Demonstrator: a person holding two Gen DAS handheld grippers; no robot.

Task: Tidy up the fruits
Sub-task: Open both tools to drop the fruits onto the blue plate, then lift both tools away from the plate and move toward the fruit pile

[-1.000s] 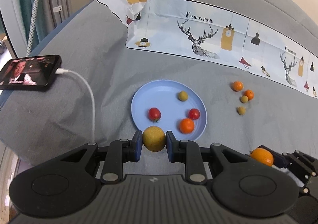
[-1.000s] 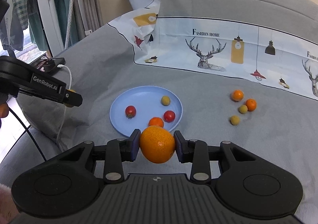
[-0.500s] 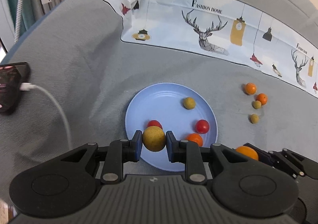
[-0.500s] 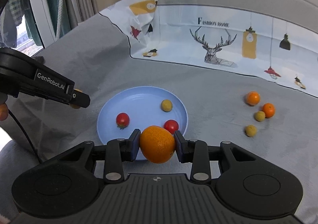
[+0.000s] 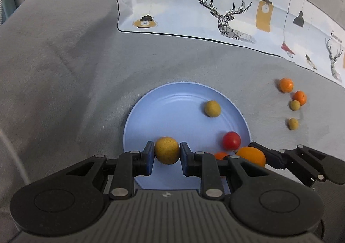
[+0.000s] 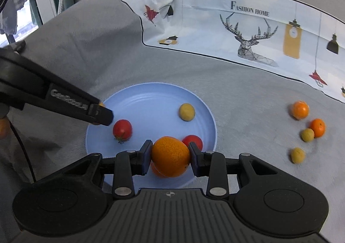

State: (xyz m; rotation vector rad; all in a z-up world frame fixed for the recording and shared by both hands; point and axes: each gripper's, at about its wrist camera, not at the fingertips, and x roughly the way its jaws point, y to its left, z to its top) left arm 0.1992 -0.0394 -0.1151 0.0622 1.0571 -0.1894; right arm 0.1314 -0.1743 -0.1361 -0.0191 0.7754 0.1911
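Note:
My left gripper [image 5: 167,152] is shut on a yellow-brown round fruit [image 5: 166,149], held over the near left part of the blue plate [image 5: 172,109]. My right gripper [image 6: 170,156] is shut on an orange [image 6: 170,156] above the plate's [image 6: 151,100] near rim. On the plate lie a small yellow fruit [image 6: 186,111], two red tomatoes [image 6: 122,129] [image 6: 194,140] and a small orange fruit [image 5: 220,155], mostly hidden. In the right wrist view the left gripper's finger [image 6: 92,111] reaches in from the left over the plate.
Two small oranges [image 6: 300,109] [image 6: 317,127] and two small yellow fruits [image 6: 307,134] [image 6: 297,155] lie on the grey cloth to the right of the plate. A printed white cloth with deer [image 6: 248,33] covers the back. A white cable [image 5: 13,152] runs at the left edge.
Both grippers have moved forward and down towards the plate with their fruits. The phone has slid out of the left wrist view.

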